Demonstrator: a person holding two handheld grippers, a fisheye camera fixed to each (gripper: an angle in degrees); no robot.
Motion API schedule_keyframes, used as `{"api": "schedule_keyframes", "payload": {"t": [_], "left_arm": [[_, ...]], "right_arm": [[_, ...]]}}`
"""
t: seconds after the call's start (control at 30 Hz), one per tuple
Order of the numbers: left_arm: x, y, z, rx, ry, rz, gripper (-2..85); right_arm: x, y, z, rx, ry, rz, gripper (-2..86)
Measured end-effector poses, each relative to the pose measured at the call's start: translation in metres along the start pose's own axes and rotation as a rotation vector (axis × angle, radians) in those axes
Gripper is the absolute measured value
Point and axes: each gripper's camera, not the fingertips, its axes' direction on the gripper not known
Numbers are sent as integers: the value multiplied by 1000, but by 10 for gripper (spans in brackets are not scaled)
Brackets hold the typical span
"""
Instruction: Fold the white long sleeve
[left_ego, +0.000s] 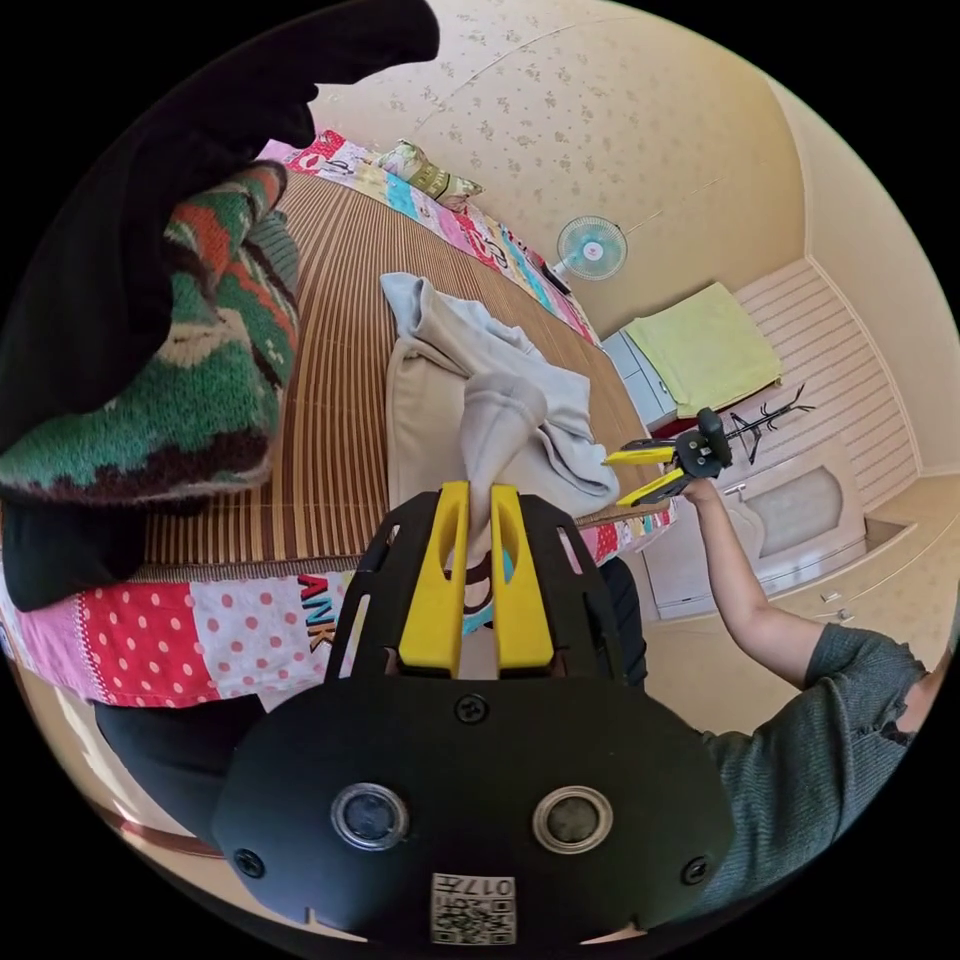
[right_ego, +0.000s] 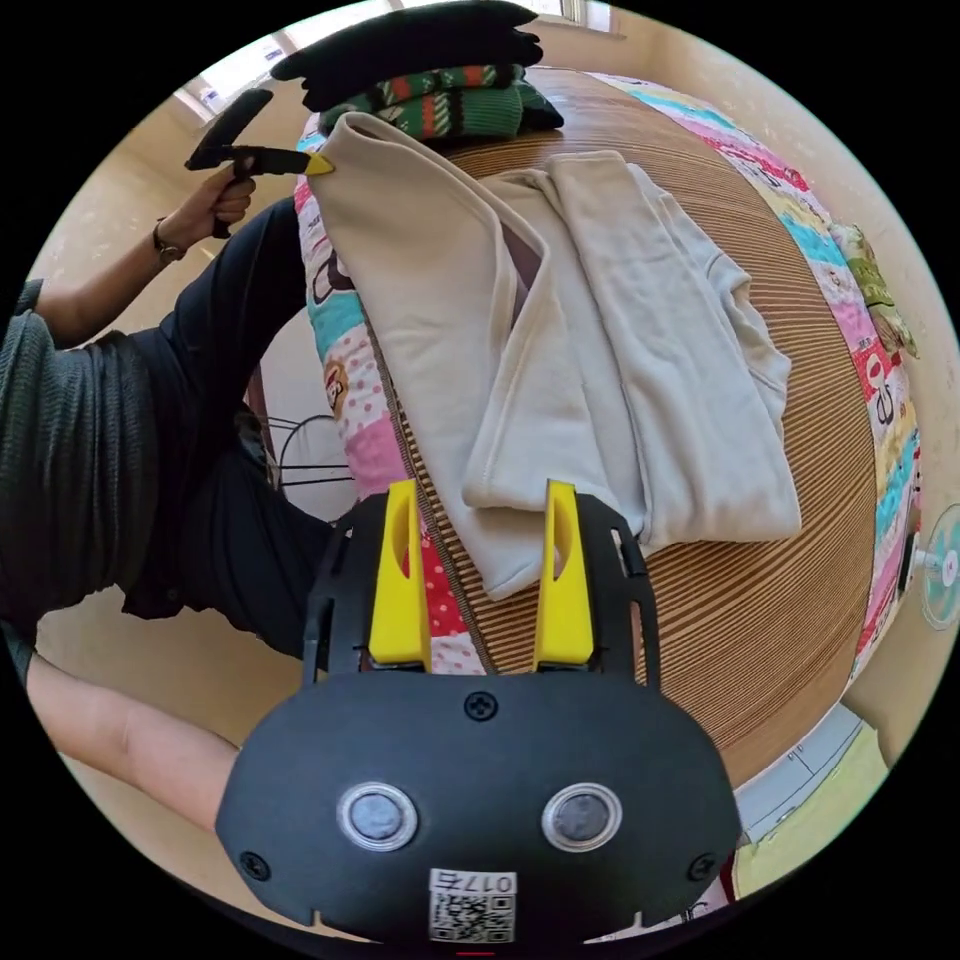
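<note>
Left tongs (left_ego: 478, 500) pinch a bunched corner of the white long sleeve (right_ego: 600, 370). Right tongs (right_ego: 480, 520) stand open, just beside its near hem on the bed (right_ego: 720, 620)

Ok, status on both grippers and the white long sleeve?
Left gripper shut on white long sleeve corner. Right gripper open at its other corner. Garment half-folded on bamboo mat; stack of folded clothes beside it.
</note>
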Motion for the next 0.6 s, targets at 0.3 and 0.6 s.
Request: {"api": "schedule_keyframes", "payload": {"t": [0.3, 0.6], "left_arm": [[29, 5, -74, -63, 380, 223, 39], [77, 33, -179, -177, 817, 647, 38]], "right_arm": [[10, 83, -32, 265, -50, 147, 35], [-71, 374, -93, 1530, -350, -98, 19]]}}
